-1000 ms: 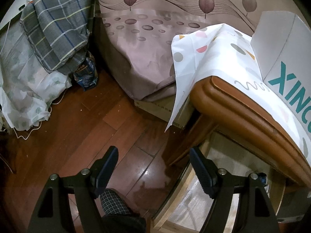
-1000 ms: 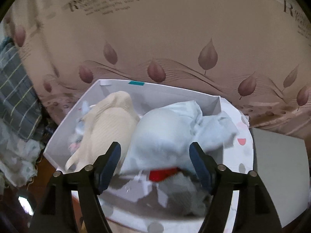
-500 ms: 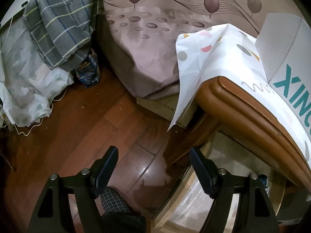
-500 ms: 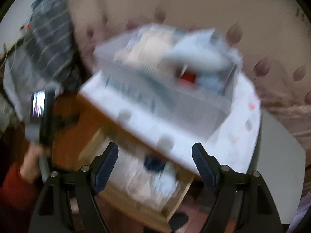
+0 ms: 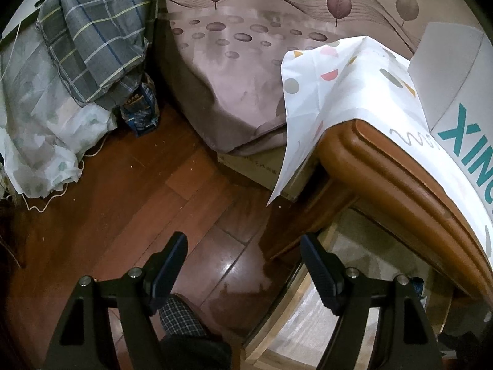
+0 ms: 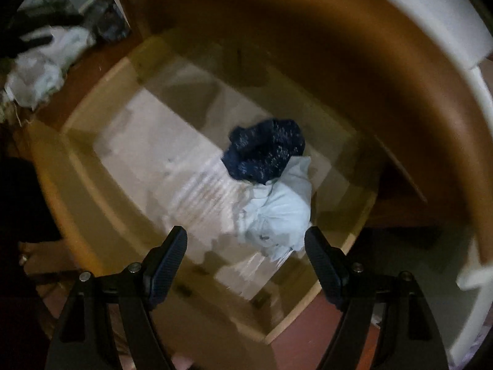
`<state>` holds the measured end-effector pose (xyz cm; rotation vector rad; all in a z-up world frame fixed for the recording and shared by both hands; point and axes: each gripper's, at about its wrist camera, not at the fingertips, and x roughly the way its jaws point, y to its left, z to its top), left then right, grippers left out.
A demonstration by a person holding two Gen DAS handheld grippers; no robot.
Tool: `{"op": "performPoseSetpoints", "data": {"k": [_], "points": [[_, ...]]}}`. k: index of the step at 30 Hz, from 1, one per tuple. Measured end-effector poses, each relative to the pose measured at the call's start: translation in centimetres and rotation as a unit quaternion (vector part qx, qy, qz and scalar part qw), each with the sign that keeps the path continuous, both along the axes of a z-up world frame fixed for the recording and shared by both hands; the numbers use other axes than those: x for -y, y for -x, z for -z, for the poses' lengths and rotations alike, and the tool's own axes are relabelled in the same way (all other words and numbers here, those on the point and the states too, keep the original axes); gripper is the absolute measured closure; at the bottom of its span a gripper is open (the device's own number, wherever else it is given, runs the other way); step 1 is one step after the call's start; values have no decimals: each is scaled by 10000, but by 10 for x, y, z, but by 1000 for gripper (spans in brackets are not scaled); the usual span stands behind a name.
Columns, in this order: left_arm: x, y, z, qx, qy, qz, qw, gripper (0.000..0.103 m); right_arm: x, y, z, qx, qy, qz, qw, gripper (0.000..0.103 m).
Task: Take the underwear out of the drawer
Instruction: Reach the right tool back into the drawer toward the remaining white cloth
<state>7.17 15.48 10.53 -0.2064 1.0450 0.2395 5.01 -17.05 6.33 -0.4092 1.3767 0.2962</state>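
Since a second ago my right gripper (image 6: 245, 248) has swung down from the white box (image 5: 456, 71) and now looks into the open drawer (image 6: 101, 166), jaws spread with nothing between them. Inside lie a dark blue bundle of underwear (image 6: 266, 151) and a pale blue one (image 6: 277, 212), touching. My left gripper (image 5: 243, 256) hangs open and empty over the wooden floor (image 5: 129, 191). On the box I read teal letters "XINC", cut off at the edge.

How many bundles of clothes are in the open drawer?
2. A dark blue bundle lies in the middle of the drawer, and a pale blue one lies touching it, nearer the camera. The picture is blurry, so more may be hidden.
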Motion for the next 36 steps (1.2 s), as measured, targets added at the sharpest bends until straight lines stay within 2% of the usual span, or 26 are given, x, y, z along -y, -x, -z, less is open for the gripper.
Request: {"op": "performPoseSetpoints", "data": {"k": [2, 7, 11, 15, 21, 29, 32, 36], "points": [[2, 0, 0, -16, 3, 25, 10000, 25, 3, -8, 12, -99, -5, -80, 9999, 27], [9, 0, 1, -39, -82, 180, 9998, 25, -3, -15, 39, -207, 381, -644, 9970, 21], [11, -1, 2, -58, -92, 193, 9998, 25, -1, -22, 54, -144, 500, -819, 9953, 19], [14, 0, 2, -85, -114, 237, 9996, 25, 7, -29, 70, -209, 586, -871, 9943, 19], [20, 1, 3, -60, -233, 358, 9991, 25, 25, -44, 85, -388, 204, -668, 9968, 18], [25, -1, 7, -114, -323, 465, 9983, 25, 26, -48, 93, -146, 391, -777, 9961, 16], [25, -2, 7, -109, -323, 451, 9984, 25, 27, -43, 91, -125, 415, -789, 9959, 23], [26, -3, 9, -126, -304, 426, 9986, 25, 26, -32, 85, -175, 423, -860, 9952, 42]]}}
